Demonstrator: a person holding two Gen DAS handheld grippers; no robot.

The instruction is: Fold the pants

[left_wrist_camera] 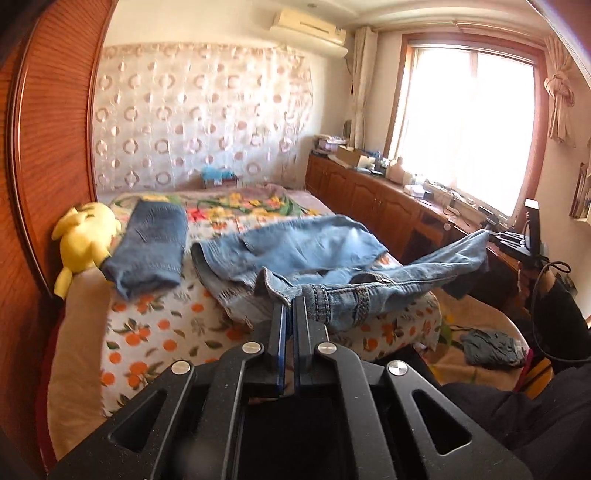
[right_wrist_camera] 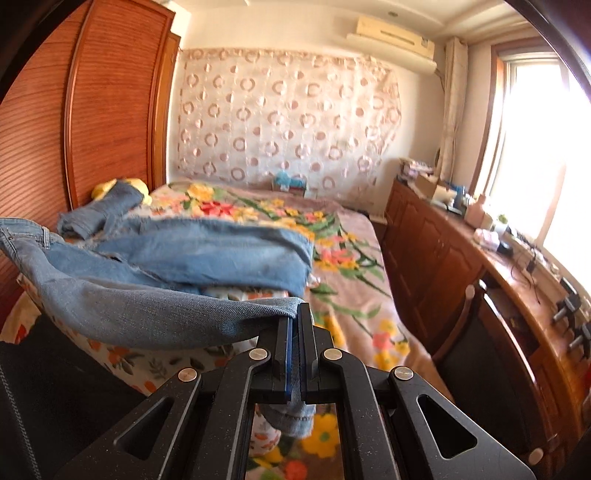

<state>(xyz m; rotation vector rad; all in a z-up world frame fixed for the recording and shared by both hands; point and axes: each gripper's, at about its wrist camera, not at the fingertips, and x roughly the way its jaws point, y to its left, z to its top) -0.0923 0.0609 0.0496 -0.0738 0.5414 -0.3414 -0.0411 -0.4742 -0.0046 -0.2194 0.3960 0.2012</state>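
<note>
Bedroom walls frame the scene: a patterned lace curtain hangs behind the bed, an air conditioner sits high near the ceiling, and a bright window lights the right side. A tall wooden wardrobe stands on the left. The bed carries a floral blanket with an orange-print sheet over its near end. Along the window wall runs a low wooden counter, crowded with boxes, bottles and cables.

Light blue jeans lie spread across the near part of the bed, with one part lifted off it toward the right and another bunched at the front edge. Beside them, closer to the wardrobe, a darker folded pair of jeans rests flat, touching a yellow plush toy. A small dark cloth lies lower down on the right, beyond the bed's corner.

The left gripper points down at the bed, its fingers pinched narrow on the jeans' waistband. The right gripper likewise has its fingers clamped on a denim hem, with a scrap of fabric hanging below them. A dark sleeve shows at the right edge of the left wrist view.
</note>
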